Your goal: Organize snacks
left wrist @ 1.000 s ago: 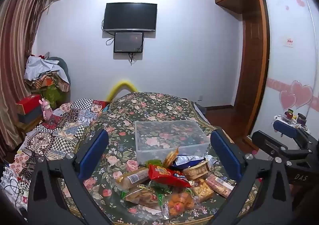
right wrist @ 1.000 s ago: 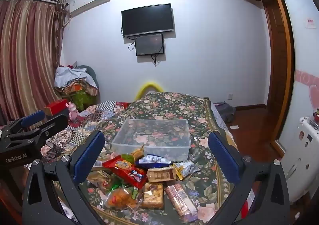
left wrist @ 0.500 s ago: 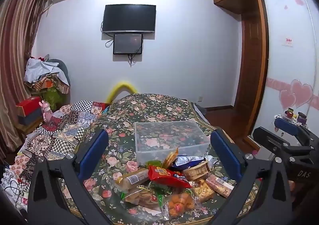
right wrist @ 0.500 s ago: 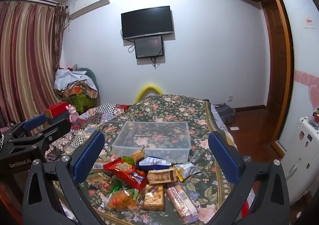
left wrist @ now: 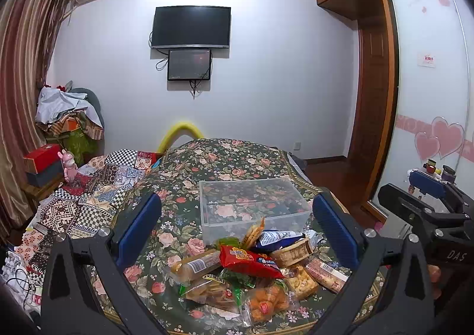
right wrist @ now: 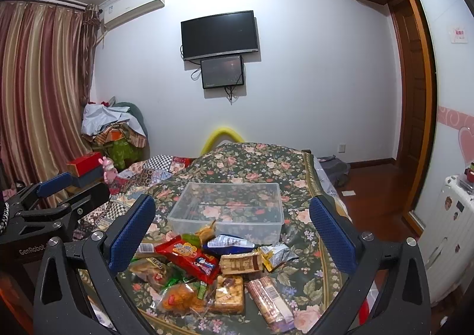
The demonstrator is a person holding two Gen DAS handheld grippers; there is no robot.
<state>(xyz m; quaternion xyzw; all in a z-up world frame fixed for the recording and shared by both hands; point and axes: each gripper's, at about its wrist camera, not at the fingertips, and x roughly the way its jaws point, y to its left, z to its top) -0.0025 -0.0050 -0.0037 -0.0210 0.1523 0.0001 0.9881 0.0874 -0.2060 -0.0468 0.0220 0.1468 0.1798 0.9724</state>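
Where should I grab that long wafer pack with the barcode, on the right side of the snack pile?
Take the wafer pack across its narrow width near the middle, coming straight down with the right claw, which is open. It lies flat on the floral cloth, long and slim, with its right side clear; a biscuit pack sits close on its left.

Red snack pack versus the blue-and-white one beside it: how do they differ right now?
The red snack pack is larger and lies nearer the tongs; the blue-and-white pack is smaller and sits closer to the clear bin. Red lies flat across other snacks; blue-white looks crumpled. Both are outside the bin, ungripped.
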